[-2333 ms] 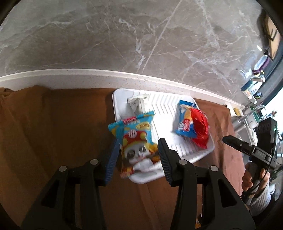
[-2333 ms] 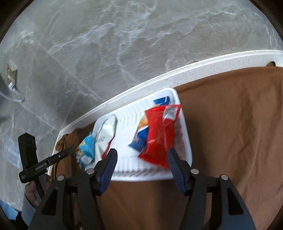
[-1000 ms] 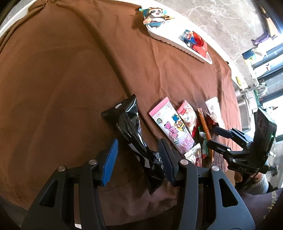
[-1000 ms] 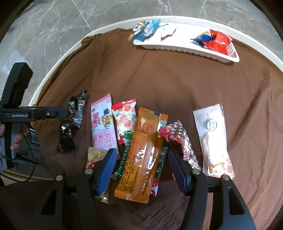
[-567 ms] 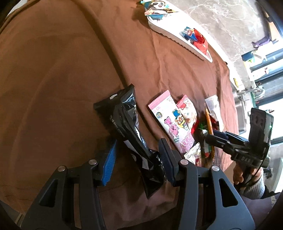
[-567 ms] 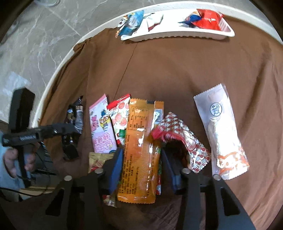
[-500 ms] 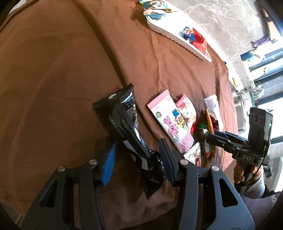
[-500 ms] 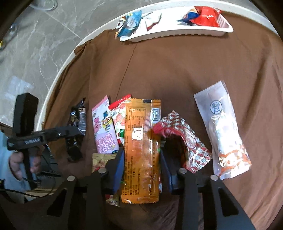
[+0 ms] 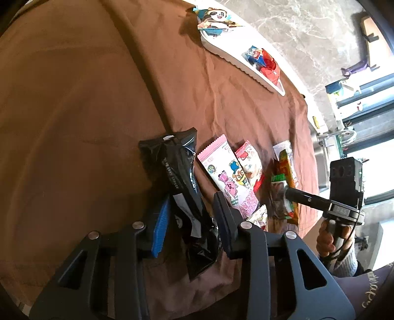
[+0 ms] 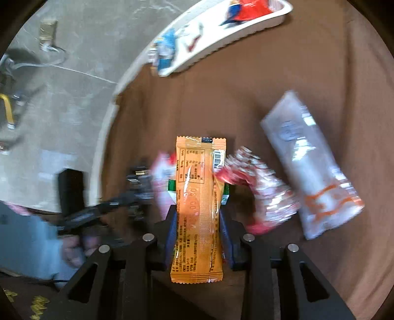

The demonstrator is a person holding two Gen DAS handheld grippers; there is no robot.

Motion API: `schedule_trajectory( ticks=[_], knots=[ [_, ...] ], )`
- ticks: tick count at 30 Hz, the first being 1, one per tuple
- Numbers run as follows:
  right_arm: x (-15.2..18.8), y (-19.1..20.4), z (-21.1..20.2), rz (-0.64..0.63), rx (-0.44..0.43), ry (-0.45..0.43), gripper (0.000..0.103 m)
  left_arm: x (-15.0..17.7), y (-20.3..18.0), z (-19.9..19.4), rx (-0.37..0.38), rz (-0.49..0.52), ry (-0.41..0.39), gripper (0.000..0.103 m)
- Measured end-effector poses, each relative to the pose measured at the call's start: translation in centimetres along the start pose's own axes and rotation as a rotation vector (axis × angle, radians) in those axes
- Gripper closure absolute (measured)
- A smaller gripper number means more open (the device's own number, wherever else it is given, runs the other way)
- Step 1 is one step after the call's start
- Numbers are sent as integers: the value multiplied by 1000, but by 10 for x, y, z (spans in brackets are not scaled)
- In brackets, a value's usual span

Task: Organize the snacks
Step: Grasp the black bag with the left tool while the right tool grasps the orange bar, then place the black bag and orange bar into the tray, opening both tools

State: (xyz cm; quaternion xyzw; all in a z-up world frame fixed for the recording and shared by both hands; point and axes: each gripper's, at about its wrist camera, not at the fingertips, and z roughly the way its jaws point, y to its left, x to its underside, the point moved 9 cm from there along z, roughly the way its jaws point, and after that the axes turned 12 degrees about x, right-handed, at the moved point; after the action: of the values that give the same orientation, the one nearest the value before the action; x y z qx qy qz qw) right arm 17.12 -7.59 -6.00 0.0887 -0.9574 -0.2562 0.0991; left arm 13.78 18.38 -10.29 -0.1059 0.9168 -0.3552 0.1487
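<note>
Glossy black foil wrapper (image 9: 181,187) and shiny orange plastic packet (image 10: 198,204) catch light on matt brown cloth (image 9: 73,110); polished marble floor (image 10: 61,81) upper left.

Black glossy snack packet (image 9: 182,177), crumpled, lying lengthwise on the brown cloth. Beside it, a pink cartoon-printed packet (image 9: 226,174) and a red-and-white packet (image 9: 248,157), both flat. Orange packet (image 10: 198,204), long and flat, barcode at its far end, overlying a green-edged packet (image 10: 172,189). White tray (image 9: 236,61) holds a panda-printed packet (image 9: 214,19) and red-and-blue packets (image 9: 263,62).
</note>
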Motion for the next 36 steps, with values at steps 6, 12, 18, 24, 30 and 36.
schedule_trajectory(
  ticks=[6,12,18,24,30,36],
  knots=[
    [3,2,5,46,-85,26,62,3,0,8,-34,25,29,70],
    [5,2,10,24,-61,40,62,2,-1,14,-51,41,40,70],
    [4,8,10,4,-70,38,63,-1,-2,16,-57,48,35,73],
    [-2,10,5,6,-85,26,63,-2,0,15,-37,35,34,87],
    [-8,13,-3,8,-115,20,63,-10,-5,9,-7,36,13,87],
    [-21,16,-13,28,-175,6,63,-32,-22,-1,57,25,-26,87]
  ],
)
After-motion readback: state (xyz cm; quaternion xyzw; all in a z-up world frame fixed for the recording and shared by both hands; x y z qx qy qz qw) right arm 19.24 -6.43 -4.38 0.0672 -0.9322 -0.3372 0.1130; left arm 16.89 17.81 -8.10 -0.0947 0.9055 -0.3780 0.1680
